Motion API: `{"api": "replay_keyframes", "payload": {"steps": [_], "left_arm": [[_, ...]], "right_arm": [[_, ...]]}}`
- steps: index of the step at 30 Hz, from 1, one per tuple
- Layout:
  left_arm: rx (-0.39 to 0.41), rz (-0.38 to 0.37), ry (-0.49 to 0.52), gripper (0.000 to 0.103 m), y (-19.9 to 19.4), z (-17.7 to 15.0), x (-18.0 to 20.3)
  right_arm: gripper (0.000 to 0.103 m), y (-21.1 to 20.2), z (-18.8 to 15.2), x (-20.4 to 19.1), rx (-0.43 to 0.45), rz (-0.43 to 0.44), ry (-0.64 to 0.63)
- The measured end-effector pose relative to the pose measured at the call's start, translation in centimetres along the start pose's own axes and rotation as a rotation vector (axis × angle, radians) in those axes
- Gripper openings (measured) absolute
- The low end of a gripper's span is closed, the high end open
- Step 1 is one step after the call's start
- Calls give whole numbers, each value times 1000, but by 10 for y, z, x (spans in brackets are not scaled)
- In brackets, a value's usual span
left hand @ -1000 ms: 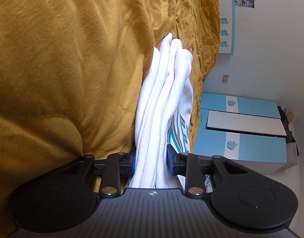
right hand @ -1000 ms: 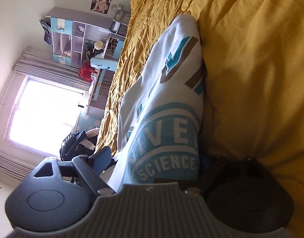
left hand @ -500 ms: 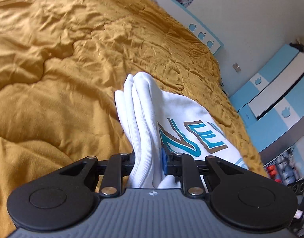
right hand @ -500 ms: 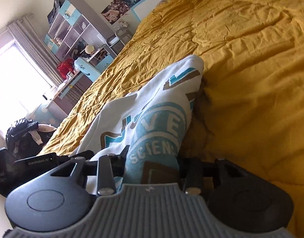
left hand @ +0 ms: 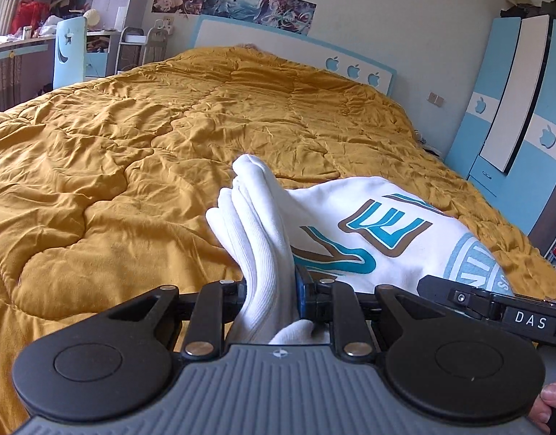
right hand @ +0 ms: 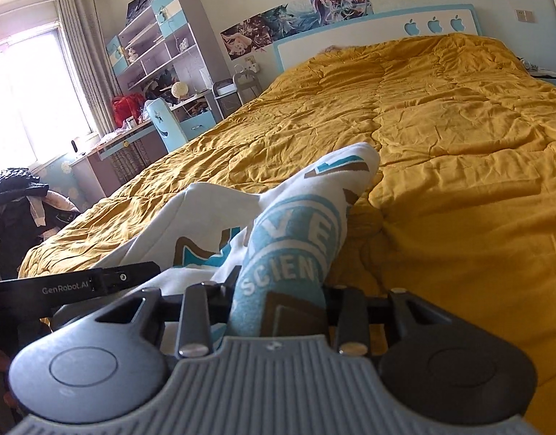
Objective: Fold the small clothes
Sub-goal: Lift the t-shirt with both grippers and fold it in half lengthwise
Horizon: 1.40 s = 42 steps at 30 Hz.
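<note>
A small white garment [left hand: 350, 214] with blue and brown lettering hangs between both grippers over the mustard quilt [left hand: 133, 152]. My left gripper [left hand: 272, 290] is shut on its bunched ribbed white edge [left hand: 259, 239]. My right gripper [right hand: 278, 301] is shut on the part with the blue round "SCIENCE" print [right hand: 296, 250]. The garment's far end [right hand: 350, 159] rests on the quilt [right hand: 459, 145]. The right gripper's body [left hand: 495, 308] shows at the right of the left wrist view, and the left gripper's body [right hand: 71, 286] shows at the left of the right wrist view.
A blue and white headboard [left hand: 296, 50] stands at the bed's far end. A blue wardrobe [left hand: 513, 116] stands to the right. A desk with shelves [right hand: 151, 72], a blue chair [right hand: 165, 123] and a window [right hand: 28, 90] are to the left. Dark clothes [right hand: 17, 210] are piled near the bed's corner.
Both grippers have tilted from pointing down at the quilt to level along the bed, holding the garment throughout. The room and headboard have come into view.
</note>
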State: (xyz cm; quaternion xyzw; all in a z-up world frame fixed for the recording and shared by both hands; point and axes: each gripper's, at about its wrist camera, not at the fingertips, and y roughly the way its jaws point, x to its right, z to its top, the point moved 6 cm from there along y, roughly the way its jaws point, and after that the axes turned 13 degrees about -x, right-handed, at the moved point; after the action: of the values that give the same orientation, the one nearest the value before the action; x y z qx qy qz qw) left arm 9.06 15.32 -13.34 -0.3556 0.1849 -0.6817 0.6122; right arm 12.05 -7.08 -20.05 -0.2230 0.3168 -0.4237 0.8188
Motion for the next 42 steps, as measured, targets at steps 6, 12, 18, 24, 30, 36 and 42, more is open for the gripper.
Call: {"api": "replay_keyframes", "payload": {"steps": [6, 12, 18, 24, 30, 36, 42], "left_arm": [[15, -8, 8, 22, -7, 13, 15], [39, -12, 27, 22, -15, 35, 47], [38, -46, 75, 22, -10, 64, 98], [50, -109, 143, 22, 12, 93, 173], [29, -221, 131, 22, 42, 139, 248], [-62, -326, 52, 22, 73, 143, 296], [-536, -510, -224, 21, 178, 30, 287]], "right_arm": [[31, -16, 15, 6, 30, 11, -11], [31, -44, 38, 23, 77, 22, -17], [31, -82, 66, 60, 112, 0, -26], [31, -135, 106, 126, 148, -41, -11], [31, -188, 168, 201, 165, -120, -12], [31, -230, 204, 286, 133, -43, 54], [54, -192, 96, 439, -174, 138, 578]]}}
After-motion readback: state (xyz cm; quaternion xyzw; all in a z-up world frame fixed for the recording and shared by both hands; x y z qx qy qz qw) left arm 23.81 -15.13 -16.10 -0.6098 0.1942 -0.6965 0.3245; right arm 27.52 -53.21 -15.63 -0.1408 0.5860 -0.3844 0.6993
